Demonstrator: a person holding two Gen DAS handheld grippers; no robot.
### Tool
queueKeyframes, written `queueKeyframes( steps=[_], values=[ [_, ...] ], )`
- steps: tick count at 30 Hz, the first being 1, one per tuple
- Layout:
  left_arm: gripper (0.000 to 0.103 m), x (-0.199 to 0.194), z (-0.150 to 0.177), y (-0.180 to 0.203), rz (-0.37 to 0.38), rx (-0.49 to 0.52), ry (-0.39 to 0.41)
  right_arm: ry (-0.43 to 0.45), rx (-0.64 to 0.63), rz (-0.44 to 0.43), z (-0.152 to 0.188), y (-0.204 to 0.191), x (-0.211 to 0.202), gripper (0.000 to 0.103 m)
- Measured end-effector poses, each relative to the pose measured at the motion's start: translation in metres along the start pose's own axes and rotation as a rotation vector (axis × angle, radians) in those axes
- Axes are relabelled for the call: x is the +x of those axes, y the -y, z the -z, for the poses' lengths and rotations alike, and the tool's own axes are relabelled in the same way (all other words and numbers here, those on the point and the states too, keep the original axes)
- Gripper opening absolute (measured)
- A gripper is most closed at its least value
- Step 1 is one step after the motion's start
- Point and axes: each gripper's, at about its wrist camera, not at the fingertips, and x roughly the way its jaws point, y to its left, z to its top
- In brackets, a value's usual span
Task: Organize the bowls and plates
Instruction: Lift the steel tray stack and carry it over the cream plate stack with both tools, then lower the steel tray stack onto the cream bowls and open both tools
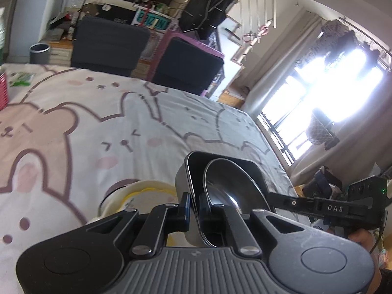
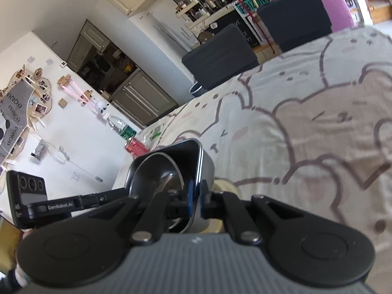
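A dark square container (image 1: 220, 165) with a shiny metal bowl (image 1: 227, 188) lying inside is lifted over the table. My left gripper (image 1: 194, 203) is shut on its near wall. In the right wrist view the same container (image 2: 188, 154) and metal bowl (image 2: 156, 174) show, with my right gripper (image 2: 195, 196) shut on the opposite wall. The right gripper's body (image 1: 343, 208) juts in from the right edge of the left wrist view. A cream dish with a yellow inside (image 1: 147, 193) sits on the table just below the container, partly hidden; its edge (image 2: 227, 186) peeks out beside the right fingers.
The table wears a cloth printed with bears and rabbits (image 1: 98, 122). A red basket (image 2: 137, 147), a water bottle (image 2: 120, 126) and a green packet (image 1: 22, 78) sit near its far corner. Two dark chairs (image 1: 110, 46) (image 1: 188, 66) stand behind the far edge.
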Motion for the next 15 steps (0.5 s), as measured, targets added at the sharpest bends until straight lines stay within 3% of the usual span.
queueKeyframes(
  steps=[8,15],
  values=[
    [0.007,0.006,0.013,-0.041,-0.026,-0.092,-0.033,-0.091,0.017,0.026,0.014,-0.009,0.038,0.007],
    [0.007,0.014,0.016,-0.057,-0.047,-0.100,-0.069,-0.162,0.008,0.071,0.022,-0.012,0.066,0.007]
  ],
)
